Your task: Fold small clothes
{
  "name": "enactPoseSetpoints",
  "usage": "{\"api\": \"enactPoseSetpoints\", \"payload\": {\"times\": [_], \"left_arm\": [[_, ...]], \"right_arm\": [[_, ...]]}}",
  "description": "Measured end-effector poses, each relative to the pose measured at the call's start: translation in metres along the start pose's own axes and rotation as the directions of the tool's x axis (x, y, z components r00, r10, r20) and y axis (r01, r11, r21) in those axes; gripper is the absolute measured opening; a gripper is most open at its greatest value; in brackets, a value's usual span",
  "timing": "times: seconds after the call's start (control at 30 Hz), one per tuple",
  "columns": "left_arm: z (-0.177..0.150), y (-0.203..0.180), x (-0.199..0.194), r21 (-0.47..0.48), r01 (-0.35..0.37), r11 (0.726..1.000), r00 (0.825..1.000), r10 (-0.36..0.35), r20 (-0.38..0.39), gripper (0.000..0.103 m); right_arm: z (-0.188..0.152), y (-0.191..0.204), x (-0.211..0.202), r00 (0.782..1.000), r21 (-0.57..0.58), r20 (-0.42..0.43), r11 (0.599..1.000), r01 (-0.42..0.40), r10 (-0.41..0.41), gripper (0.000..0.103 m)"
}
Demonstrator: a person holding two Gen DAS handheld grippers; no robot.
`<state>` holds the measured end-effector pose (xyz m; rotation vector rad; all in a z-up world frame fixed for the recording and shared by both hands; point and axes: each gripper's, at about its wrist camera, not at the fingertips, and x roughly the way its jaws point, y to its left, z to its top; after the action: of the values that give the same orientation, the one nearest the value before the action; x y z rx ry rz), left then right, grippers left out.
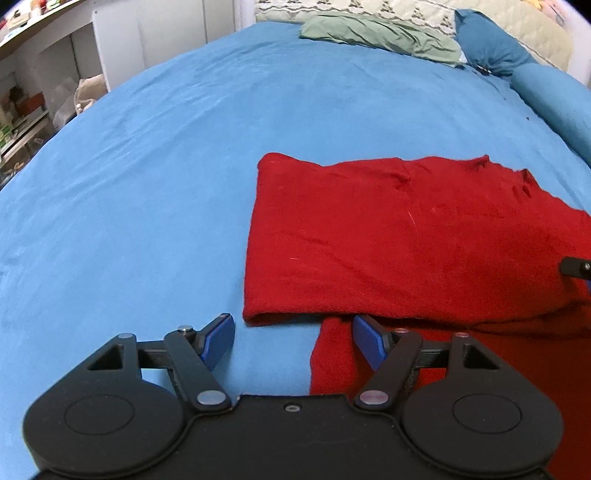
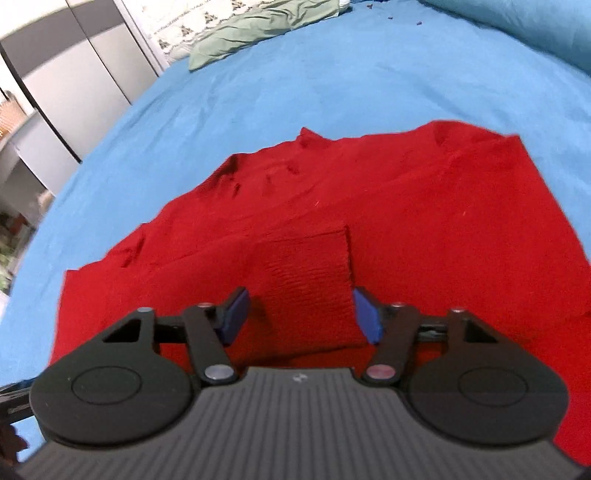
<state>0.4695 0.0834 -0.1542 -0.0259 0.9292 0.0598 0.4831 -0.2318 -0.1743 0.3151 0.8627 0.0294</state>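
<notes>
L gripper point(image 1: 291, 343) jaws stand wide, released: left pad over bare blue bed sheet point(image 1: 147, 184), right pad at the near-left edge of the red sweater point(image 1: 388, 240), nothing pinched. R gripper point(image 2: 299, 314) jaws part-open, straddling a ribbed cuff point(image 2: 306, 273) lying on the sweater's body; pads not seen pressing it. Sweater lies flat, partly folded, on the bed. Lots of open sheet left & beyond; green cloth point(image 1: 376, 33) & pillows point(image 1: 487, 40) well apart at the far end.

- The left gripper point(image 1: 293, 341) points steeply downward, jaws wide apart, nothing pinched between its blue pads.
- The right gripper point(image 2: 301, 314) tilts down likewise, jaws parted.
</notes>
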Motion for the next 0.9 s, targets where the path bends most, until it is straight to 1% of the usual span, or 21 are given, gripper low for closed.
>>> {"api": "enactPoseSetpoints", "payload": {"times": [0.03,0.07,0.1,0.2,0.27,0.33,0.4,0.47,0.53,0.57,0.63,0.73,0.77,0.8,0.83,0.87,0.9], "left_arm": [[-0.001,-0.001,0.000,0.008,0.000,1.000,1.000,0.000,0.000,0.076],[-0.002,-0.001,-0.001,0.015,0.000,1.000,1.000,0.000,-0.001,0.076],[-0.002,-0.002,0.000,0.020,-0.001,1.000,1.000,0.001,-0.001,0.076],[-0.001,0.000,0.000,0.022,0.001,1.000,1.000,-0.001,-0.002,0.076],[-0.001,0.000,-0.001,0.025,0.001,1.000,1.000,-0.001,-0.004,0.076],[0.000,-0.001,-0.002,0.037,0.002,0.999,1.000,-0.002,-0.003,0.076],[0.002,-0.004,-0.003,0.056,0.006,0.998,1.000,-0.007,0.005,0.076],[0.005,-0.008,-0.002,0.069,0.020,0.997,1.000,-0.021,0.013,0.076],[0.007,-0.013,0.001,0.082,0.029,0.996,0.999,-0.031,0.017,0.076],[0.007,-0.015,0.003,0.088,0.027,0.996,0.999,-0.028,0.017,0.076],[0.007,-0.015,0.007,0.086,0.010,0.996,1.000,-0.011,0.019,0.078],[0.006,-0.011,0.008,0.048,-0.011,0.999,1.000,0.010,0.017,0.078],[0.005,-0.009,0.007,0.043,-0.022,0.999,1.000,0.021,0.015,0.078],[0.004,-0.008,0.006,0.046,-0.029,0.999,1.000,0.028,0.014,0.078],[0.002,-0.008,0.006,0.055,-0.037,0.998,0.999,0.037,0.012,0.078],[0.001,-0.008,0.005,0.068,-0.045,0.997,0.999,0.045,0.011,0.078],[0.000,-0.009,0.002,0.078,-0.048,0.996,0.999,0.047,0.009,0.077]], "right_arm": [[0.001,0.003,0.001,1.000,-0.027,-0.001,0.999,0.023,-0.023,0.057],[0.002,0.006,0.001,0.999,-0.064,-0.003,0.997,0.042,-0.042,0.042],[0.003,0.010,0.000,0.999,-0.100,-0.005,0.994,0.039,-0.040,0.033],[0.008,0.018,-0.008,1.000,-0.178,-0.005,0.984,0.026,-0.027,0.025],[0.019,0.020,-0.024,1.000,-0.195,0.025,0.981,0.013,-0.008,0.025],[0.035,0.018,-0.043,0.998,-0.194,0.061,0.981,0.026,-0.014,0.025],[0.052,0.010,-0.067,0.992,-0.209,0.109,0.975,0.081,-0.059,0.025],[0.062,-0.007,-0.082,0.981,-0.206,0.138,0.965,0.161,-0.134,0.025],[0.062,-0.025,-0.081,0.969,-0.239,0.135,0.943,0.233,-0.205,0.025],[0.060,-0.035,-0.075,0.965,-0.246,0.121,0.935,0.256,-0.233,0.025],[0.053,-0.056,-0.060,0.969,-0.220,0.071,0.944,0.247,-0.237,0.025],[0.041,-0.069,-0.043,0.959,-0.236,0.034,0.930,0.282,-0.283,0.025],[0.041,-0.074,-0.043,0.959,-0.225,0.035,0.932,0.283,-0.283,0.026],[0.040,-0.075,-0.043,0.955,-0.214,0.038,0.931,0.295,-0.293,0.030],[0.037,-0.076,-0.043,0.949,-0.214,0.039,0.925,0.315,-0.314,0.037],[0.035,-0.075,-0.040,0.937,-0.225,0.034,0.911,0.347,-0.348,0.059],[0.031,-0.077,-0.036,0.912,-0.240,0.029,0.883,0.403,-0.409,0.076]]}}
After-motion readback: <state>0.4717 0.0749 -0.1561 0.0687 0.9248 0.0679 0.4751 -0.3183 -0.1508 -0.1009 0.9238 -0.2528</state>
